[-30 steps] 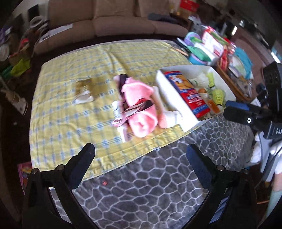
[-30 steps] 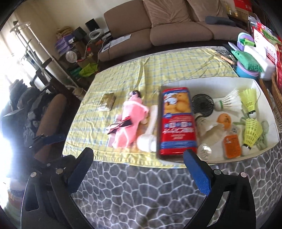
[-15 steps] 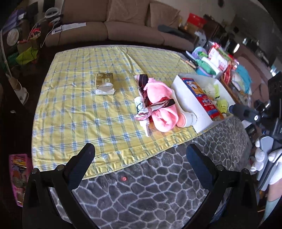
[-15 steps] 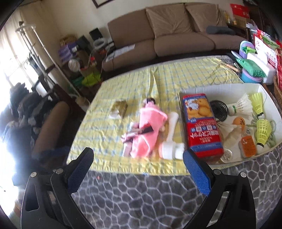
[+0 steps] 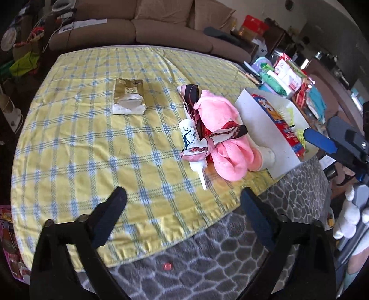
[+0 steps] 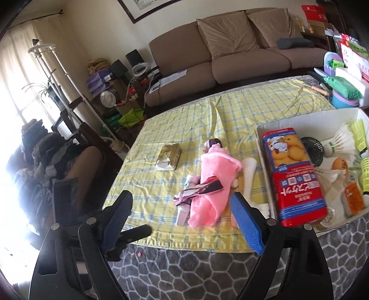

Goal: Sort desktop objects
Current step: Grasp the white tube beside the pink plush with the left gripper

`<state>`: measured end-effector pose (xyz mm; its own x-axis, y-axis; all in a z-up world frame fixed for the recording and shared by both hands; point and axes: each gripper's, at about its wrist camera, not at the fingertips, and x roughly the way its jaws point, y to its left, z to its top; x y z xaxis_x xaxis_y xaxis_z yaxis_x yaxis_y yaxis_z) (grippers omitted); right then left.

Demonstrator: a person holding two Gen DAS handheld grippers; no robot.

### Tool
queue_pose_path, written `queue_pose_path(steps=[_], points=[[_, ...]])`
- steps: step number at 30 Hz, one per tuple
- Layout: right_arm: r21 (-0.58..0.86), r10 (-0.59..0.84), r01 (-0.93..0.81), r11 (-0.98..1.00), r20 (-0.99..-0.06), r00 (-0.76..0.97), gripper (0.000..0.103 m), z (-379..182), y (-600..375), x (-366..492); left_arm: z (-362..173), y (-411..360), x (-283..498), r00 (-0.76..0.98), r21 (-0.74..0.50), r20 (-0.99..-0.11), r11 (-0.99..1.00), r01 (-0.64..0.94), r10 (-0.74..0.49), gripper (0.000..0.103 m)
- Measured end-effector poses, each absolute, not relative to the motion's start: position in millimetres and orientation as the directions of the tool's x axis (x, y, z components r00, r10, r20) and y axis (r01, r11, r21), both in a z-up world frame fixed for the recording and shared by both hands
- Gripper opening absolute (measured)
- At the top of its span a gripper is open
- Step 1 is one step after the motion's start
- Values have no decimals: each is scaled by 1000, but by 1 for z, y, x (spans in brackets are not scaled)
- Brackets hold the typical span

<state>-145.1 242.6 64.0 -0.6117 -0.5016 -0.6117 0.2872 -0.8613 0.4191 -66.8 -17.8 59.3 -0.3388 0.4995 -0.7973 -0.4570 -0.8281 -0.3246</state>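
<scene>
Yellow checked cloth (image 5: 92, 143) bears pink towel (image 5: 221, 138); both tongs closing, empty.

A home living room; a brown sofa (image 6: 230, 53) with cushions behind the cloth-covered surface (image 6: 242, 110); a framed picture (image 6: 147, 7) above; a cluttered corner.

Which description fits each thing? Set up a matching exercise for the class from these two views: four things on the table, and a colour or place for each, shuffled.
Things:
1. biscuit tin
2. cloth bundle
3. foil packet
4. shuttlecock

Descriptions:
a. gold, alone on the yellow cloth
b. white feathers, inside the white tray
c. pink, with a patterned ribbon across it
d. red and blue, lying in the white tray

Pairs: 1-d, 2-c, 3-a, 4-b
</scene>
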Motion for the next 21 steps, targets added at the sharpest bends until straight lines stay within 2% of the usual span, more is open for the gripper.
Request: queue_pose_path(steps=[1, 3, 7, 15, 18, 21], points=[[428, -508, 287, -857, -609, -609, 83, 62, 243, -146, 55, -13, -69, -333, -323, -801, -828, -459, 497, 78], [446, -520, 286, -848, -601, -607, 83, 59, 244, -147, 47, -5, -72, -315, -319, -811, -824, -467, 493, 71], [464, -536, 290, -837, -588, -606, 83, 54, 247, -146, 33, 10, -75, -295, -335, -812, -816, -471, 504, 41], [440, -568, 362, -822, -591, -572, 83, 42, 240, -140, 24, 19, -84, -246, -404, -795, -787, -466, 554, 39], [460, -593, 375, -805, -583, -556, 82, 39, 236, -141, 21, 23, -85, -250, -396, -799, -791, -466, 547, 39], [467, -604, 386, -796, -574, -552, 83, 39, 233, -139, 22, 28, -87, -251, -396, -793, -782, -480, 556, 49]])
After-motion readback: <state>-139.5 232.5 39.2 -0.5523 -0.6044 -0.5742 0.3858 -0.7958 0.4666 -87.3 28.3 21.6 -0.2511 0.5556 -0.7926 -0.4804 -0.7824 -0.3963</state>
